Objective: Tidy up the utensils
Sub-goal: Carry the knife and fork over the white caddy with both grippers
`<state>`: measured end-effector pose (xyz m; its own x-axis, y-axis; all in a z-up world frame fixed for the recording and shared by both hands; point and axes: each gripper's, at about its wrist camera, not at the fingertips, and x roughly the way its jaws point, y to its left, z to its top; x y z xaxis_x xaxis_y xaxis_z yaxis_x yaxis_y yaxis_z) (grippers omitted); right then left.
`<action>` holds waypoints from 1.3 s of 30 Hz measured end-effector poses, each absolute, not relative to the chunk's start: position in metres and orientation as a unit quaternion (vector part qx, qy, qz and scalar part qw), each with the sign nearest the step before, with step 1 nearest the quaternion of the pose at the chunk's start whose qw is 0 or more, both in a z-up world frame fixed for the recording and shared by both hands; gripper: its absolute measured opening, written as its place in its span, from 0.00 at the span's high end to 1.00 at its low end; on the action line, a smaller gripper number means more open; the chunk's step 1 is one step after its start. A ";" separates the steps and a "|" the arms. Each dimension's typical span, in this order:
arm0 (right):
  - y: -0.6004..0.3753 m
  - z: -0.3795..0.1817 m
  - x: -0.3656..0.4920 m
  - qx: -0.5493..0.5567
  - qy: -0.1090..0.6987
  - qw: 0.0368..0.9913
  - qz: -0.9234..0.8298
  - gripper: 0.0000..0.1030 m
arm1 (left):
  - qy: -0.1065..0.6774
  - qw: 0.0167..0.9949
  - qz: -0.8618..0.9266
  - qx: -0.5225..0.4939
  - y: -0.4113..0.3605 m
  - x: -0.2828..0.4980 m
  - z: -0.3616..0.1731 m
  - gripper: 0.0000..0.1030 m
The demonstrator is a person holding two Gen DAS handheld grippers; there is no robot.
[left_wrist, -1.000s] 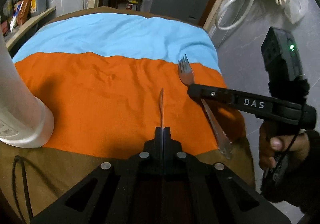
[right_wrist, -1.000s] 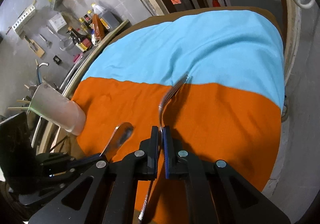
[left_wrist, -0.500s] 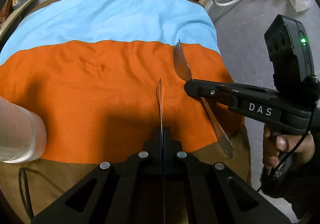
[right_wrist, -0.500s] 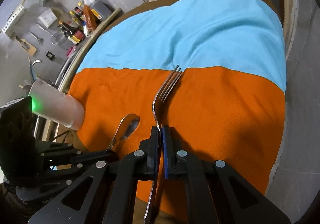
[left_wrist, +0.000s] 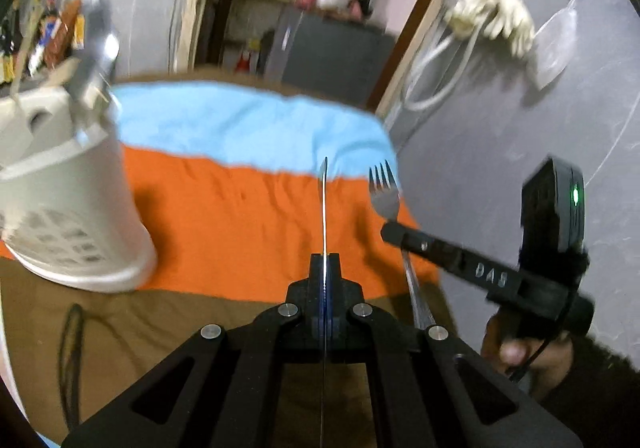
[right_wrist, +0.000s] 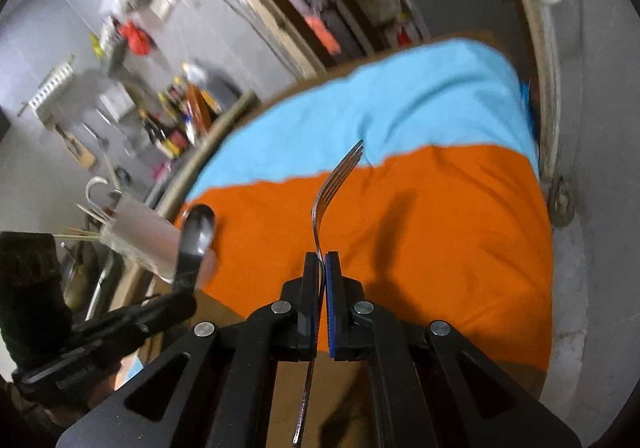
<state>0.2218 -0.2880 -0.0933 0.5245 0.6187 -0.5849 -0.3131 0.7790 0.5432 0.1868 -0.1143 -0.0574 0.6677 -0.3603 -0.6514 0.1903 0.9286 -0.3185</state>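
Both our tongs have lifted since a moment ago, so the room's back wall now fills the upper part of each view and the white utensil holder [left_wrist: 68, 188] has swung fully into sight on the left. Our left tongs [left_wrist: 325, 260] are clamped on the spoon [left_wrist: 324, 208], which we see edge-on as a thin line rising from between the fingers, held in the air above the orange cloth [left_wrist: 240, 232]. Our right tongs [right_wrist: 321, 260] are closed on the fork [right_wrist: 336, 184] at its neck, tines up and curving away from us, handle hanging down below the fingers; it too is clear of the cloth. On the worktop [left_wrist: 168, 328], the holder stands at the left edge where the orange cloth meets bare brown surface, with utensils already standing in it. Beyond the orange lies the blue cloth [left_wrist: 248, 124], reaching the far edge.
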 end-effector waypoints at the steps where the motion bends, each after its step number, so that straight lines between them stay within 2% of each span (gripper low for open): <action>1: -0.287 -0.088 0.215 0.193 0.385 0.860 0.274 0.99 | 0.368 0.910 -0.152 -0.115 -0.112 0.185 -0.051 1.00; 7: -0.266 -0.038 0.181 0.187 0.260 0.906 0.278 0.99 | 0.294 0.935 -0.148 -0.129 -0.086 0.168 -0.005 1.00; 19: -0.180 0.038 0.184 0.197 0.110 0.915 0.334 0.99 | 0.184 0.964 -0.111 -0.159 0.009 0.146 0.073 1.00; 24: -0.150 0.044 0.190 0.197 0.076 0.916 0.341 0.99 | 0.116 0.964 -0.092 -0.219 0.081 0.153 0.071 1.00; 30: -0.110 0.033 0.196 0.177 0.046 0.922 0.341 0.98 | 0.083 0.962 -0.062 -0.253 0.154 0.174 0.055 1.00; 39: -0.074 0.001 0.193 0.128 0.025 0.934 0.332 0.98 | 0.057 0.965 -0.060 -0.247 0.177 0.190 0.030 1.00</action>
